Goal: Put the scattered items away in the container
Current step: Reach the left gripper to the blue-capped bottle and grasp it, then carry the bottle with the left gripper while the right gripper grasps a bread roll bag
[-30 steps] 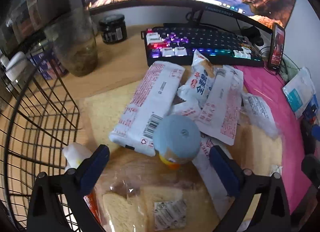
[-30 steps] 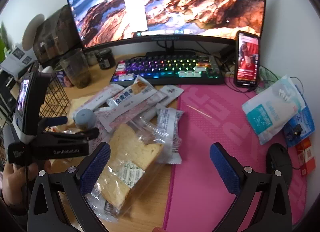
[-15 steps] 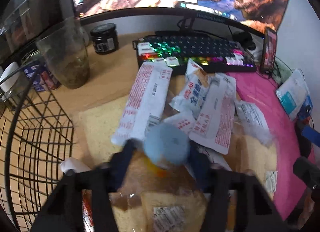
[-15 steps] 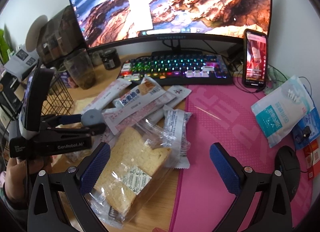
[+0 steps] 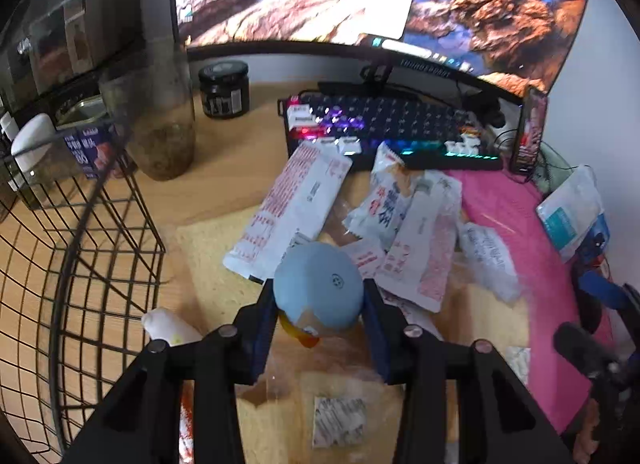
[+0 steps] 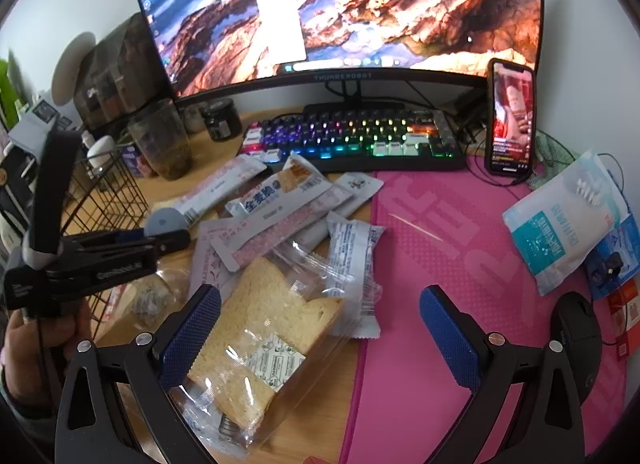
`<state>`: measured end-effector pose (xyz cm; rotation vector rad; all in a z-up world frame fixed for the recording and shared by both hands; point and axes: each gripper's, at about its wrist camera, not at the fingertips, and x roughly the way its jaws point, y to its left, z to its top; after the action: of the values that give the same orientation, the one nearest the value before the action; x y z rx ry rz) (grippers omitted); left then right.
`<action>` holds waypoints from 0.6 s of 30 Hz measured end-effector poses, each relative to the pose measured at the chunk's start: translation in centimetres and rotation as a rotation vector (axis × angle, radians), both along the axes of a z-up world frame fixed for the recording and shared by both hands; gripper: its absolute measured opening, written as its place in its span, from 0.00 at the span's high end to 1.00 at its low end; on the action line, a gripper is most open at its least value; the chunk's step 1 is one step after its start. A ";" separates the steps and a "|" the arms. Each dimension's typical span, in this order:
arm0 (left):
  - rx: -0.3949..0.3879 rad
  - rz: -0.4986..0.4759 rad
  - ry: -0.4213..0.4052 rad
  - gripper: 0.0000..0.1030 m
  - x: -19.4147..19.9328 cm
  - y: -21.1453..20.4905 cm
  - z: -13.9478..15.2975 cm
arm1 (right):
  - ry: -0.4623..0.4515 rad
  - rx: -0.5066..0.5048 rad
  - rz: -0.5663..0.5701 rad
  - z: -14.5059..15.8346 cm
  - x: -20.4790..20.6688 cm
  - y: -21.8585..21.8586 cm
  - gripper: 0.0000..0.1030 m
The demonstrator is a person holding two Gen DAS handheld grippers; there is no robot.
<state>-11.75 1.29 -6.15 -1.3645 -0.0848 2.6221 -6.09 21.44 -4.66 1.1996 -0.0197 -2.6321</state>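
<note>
My blue pads point(image 5: 260, 328) grip a pale blue cap point(image 5: 320, 284); pink mat point(image 6: 460, 264), rainbow-lit keyboard point(image 6: 360, 139), black wire basket point(image 5: 80, 264)

so I count one wire basket point(image 5: 100, 248), one blue-capped bottle point(image 5: 320, 284), two bagged bread slices point(image 6: 264, 328), one keyboard point(image 6: 352, 139), one phone point(image 6: 510, 115).

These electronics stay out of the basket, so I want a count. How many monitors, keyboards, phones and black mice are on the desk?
Monitor: 1
Keyboard: 1
Phone: 1
Black mouse: 1
Total: 4
</note>
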 end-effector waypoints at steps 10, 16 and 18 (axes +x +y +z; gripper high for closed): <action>0.013 -0.034 0.067 0.55 2.5 -0.4 3.1 | -0.128 -0.031 0.013 -3.0 0.5 -0.8 0.01; 0.021 -0.056 0.076 0.55 3.7 -0.8 3.2 | -0.196 -0.130 -0.051 -4.5 1.2 -0.7 0.01; 0.028 -0.060 0.081 0.55 4.2 -1.2 3.4 | -0.224 -0.174 -0.042 -5.3 1.2 -1.2 0.02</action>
<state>-7.55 0.12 -2.78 -1.2310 -0.0674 2.6125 -4.92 20.22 -9.97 1.4377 -0.3112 -2.4564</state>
